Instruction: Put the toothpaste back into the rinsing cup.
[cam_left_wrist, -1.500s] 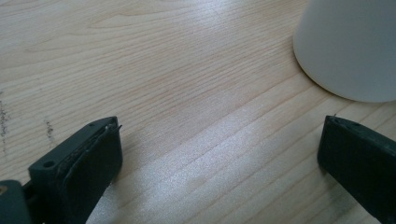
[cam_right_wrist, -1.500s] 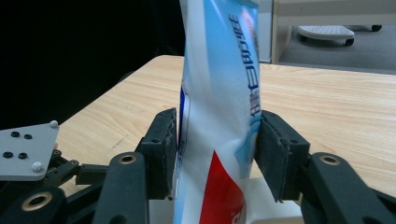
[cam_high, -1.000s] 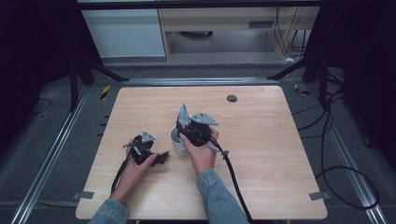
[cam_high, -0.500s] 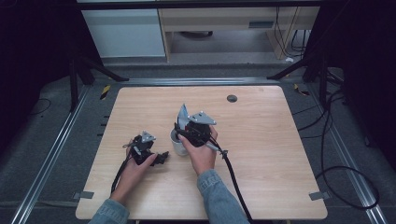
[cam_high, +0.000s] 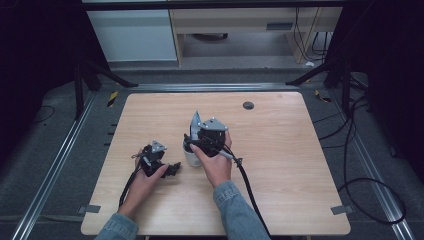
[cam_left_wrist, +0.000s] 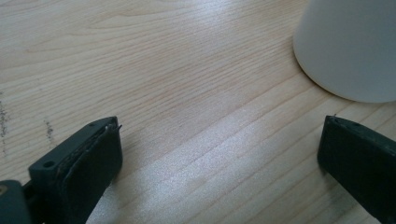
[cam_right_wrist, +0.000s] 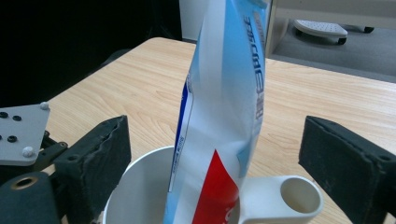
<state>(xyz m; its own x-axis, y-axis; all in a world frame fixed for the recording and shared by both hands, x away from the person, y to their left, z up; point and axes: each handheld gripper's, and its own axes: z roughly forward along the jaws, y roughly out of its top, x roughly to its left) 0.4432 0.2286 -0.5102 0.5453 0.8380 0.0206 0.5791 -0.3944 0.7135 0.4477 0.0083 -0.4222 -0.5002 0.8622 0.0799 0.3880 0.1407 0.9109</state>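
Toothpaste tube stands upright in a white cup on the pale wooden table, near its middle, amid dark floor and trailing cables. A small black disc lies farther back. The right gripper has just been opening, its jaws now well apart with the tube between them, untouched. The left gripper rests beside the cup, jaws spread over bare wood. Neither hand has shifted.
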